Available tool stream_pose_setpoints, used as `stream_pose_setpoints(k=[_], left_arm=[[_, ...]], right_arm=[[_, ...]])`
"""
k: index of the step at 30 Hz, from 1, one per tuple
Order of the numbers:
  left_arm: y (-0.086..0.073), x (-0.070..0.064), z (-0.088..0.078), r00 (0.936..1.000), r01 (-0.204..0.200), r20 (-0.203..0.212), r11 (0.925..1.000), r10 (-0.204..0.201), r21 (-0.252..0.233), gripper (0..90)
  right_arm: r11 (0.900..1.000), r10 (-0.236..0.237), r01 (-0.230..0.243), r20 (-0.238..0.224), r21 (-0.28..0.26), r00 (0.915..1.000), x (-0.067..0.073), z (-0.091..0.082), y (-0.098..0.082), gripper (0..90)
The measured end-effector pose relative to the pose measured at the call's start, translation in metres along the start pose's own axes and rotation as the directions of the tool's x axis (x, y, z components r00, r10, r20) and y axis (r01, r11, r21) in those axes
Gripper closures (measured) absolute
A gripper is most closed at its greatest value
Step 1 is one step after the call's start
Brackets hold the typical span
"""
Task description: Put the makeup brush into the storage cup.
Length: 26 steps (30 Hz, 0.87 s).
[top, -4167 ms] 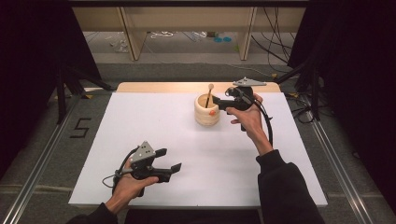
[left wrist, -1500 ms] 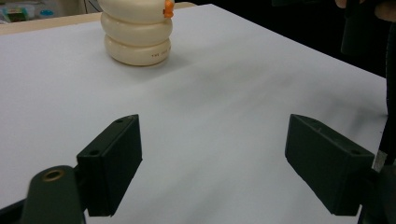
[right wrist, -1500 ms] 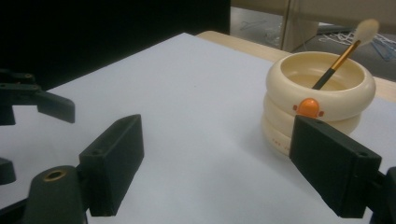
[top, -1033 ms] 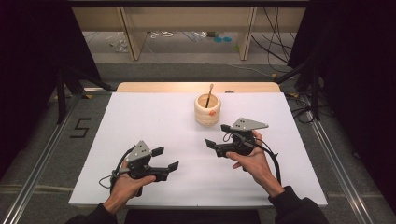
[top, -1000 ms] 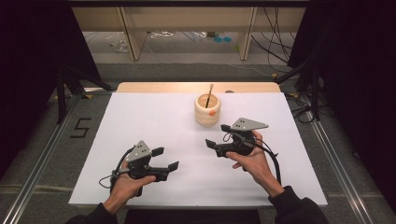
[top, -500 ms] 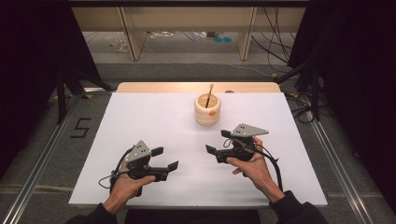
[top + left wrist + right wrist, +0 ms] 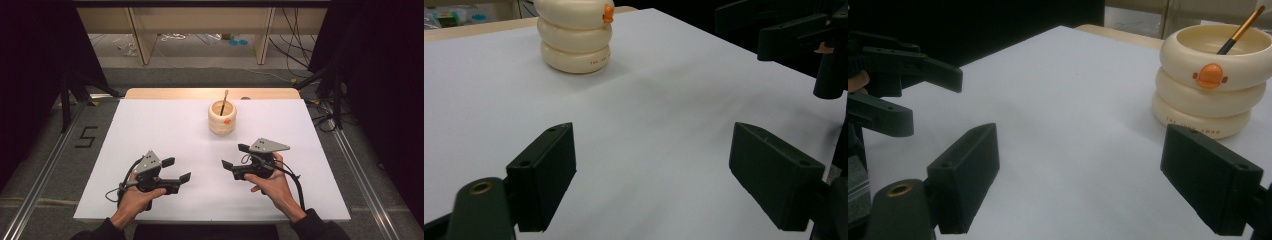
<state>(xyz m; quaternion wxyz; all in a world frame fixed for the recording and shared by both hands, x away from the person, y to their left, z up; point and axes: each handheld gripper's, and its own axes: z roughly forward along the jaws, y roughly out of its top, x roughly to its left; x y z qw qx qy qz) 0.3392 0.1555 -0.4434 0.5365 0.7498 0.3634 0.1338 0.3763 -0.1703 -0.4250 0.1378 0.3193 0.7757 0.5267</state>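
Three stacked cream rings form the glossy holder point(image 7: 222, 117), orange duck badge, thin stick point(image 7: 224, 102) inside; far-centre on matte white table point(image 7: 150, 130). Left gripper point(image 7: 177, 170) and right gripper point(image 7: 235, 156): jaws spread, empty.

Cup point(image 7: 575, 35) top: cut off by the left gripper view's upper edge.
Stick point(image 7: 1239, 31) lower end: hidden inside the cup.
Print on cup's base ring: too small to read.

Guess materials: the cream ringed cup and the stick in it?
Cup: likely glazed ceramic or smooth plastic; cream, soft even sheen, three rounded rings, small orange knob on the top ring. Stick: thin, probably wood or bamboo, with an orange-brown upper shaft and a dark lower part; could be a brush handle, too small to tell.
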Motion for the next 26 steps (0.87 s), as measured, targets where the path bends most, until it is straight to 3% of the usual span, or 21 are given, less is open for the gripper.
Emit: stream_pose_setpoints(k=[26], left_arm=[[0.0002, 0.0004, 0.0006, 0.9999, -0.014, 0.005, 0.9999, 0.014, 0.002, 18.6]], right_arm=[[1.000, 0.008, -0.007, 0.009, -0.027, 0.9999, 0.0009, -0.0068, -0.0062, 16.2]])
